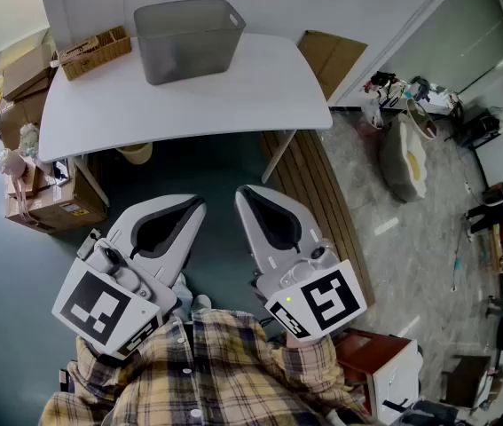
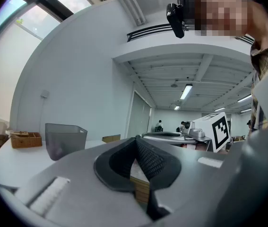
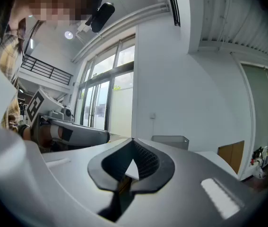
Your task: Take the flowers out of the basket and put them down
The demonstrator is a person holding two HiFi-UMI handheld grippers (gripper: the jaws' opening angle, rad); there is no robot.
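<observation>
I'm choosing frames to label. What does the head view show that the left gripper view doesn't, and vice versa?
Only the head view: the left gripper's marker cube and a pale bag on the floor. Only the left gripper view: ceiling lights and people far back. Both: the grey bin, the wicker basket, the white table, and the left gripper and right gripper, fingers closed, empty.

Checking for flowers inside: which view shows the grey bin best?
The head view: it looks down into the grey bin on the white table. The left gripper view shows only its side, small; the right gripper view, a distant sliver.
</observation>
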